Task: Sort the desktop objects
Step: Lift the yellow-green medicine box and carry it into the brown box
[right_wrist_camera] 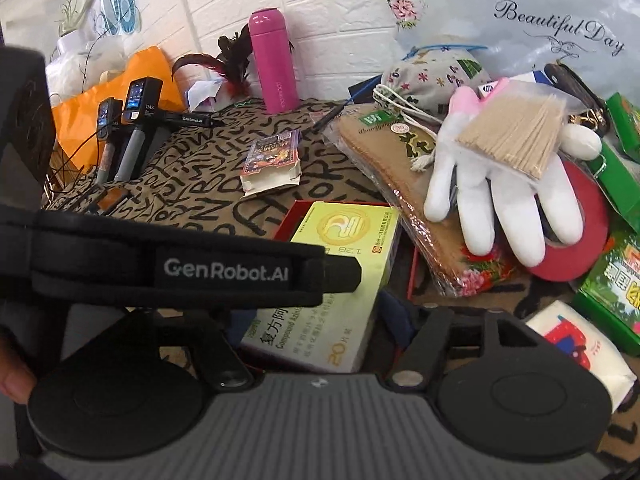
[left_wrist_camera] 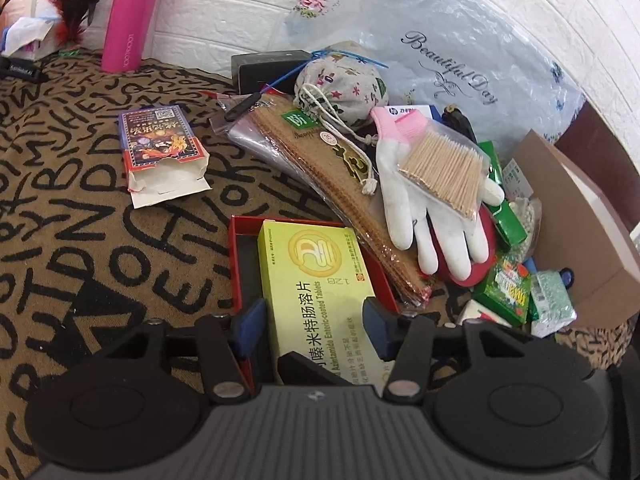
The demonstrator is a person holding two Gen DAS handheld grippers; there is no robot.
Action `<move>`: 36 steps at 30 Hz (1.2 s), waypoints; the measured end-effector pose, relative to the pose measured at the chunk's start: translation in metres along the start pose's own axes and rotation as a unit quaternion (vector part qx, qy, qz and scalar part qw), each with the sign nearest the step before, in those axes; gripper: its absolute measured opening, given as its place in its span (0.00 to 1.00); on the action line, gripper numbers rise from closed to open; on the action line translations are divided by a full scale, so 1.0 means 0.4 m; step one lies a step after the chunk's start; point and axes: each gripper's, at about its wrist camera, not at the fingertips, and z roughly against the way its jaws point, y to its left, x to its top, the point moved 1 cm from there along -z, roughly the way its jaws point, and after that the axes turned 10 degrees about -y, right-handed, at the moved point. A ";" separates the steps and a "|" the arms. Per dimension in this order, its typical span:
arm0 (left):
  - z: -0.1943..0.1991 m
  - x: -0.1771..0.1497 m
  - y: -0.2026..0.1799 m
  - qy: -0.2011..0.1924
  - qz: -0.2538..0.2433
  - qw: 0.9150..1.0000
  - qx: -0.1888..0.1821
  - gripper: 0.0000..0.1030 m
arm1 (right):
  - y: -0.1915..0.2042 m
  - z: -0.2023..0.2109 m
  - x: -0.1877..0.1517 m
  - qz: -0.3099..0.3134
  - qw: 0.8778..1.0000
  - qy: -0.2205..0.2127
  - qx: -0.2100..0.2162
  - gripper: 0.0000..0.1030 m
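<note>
Nearest, the left tool (left_wrist_camera: 314,328) stood open astride the yellow medicine box (left_wrist_camera: 316,276) lying in the red tray (left_wrist_camera: 236,248), apparently just placed; the right tool (right_wrist_camera: 320,332) also open, empty, likely due next to pick from the pile.

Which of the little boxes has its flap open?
The purple card box lying alone on the lettered cloth: its white end flap hangs open. The yellow tablet box in the red tray and the green boxes look closed.

a white brick-pattern wall (left_wrist_camera: 224,20) stands behind a table covered by a tan letter-printed cloth (left_wrist_camera: 80,216).
</note>
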 end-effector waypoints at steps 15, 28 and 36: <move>0.159 0.036 -0.108 -0.078 -0.022 0.997 -0.006 0.50 | 0.019 0.141 0.053 0.024 0.998 -0.063 -0.003 0.55; 0.202 0.111 -0.442 -0.147 -0.081 0.980 -0.106 0.49 | -0.125 0.446 0.162 0.004 0.978 -0.196 -0.070 0.54; 0.133 0.153 -0.678 -0.137 -0.101 0.969 -0.180 0.49 | -0.301 0.613 0.206 -0.024 0.963 -0.235 -0.131 0.54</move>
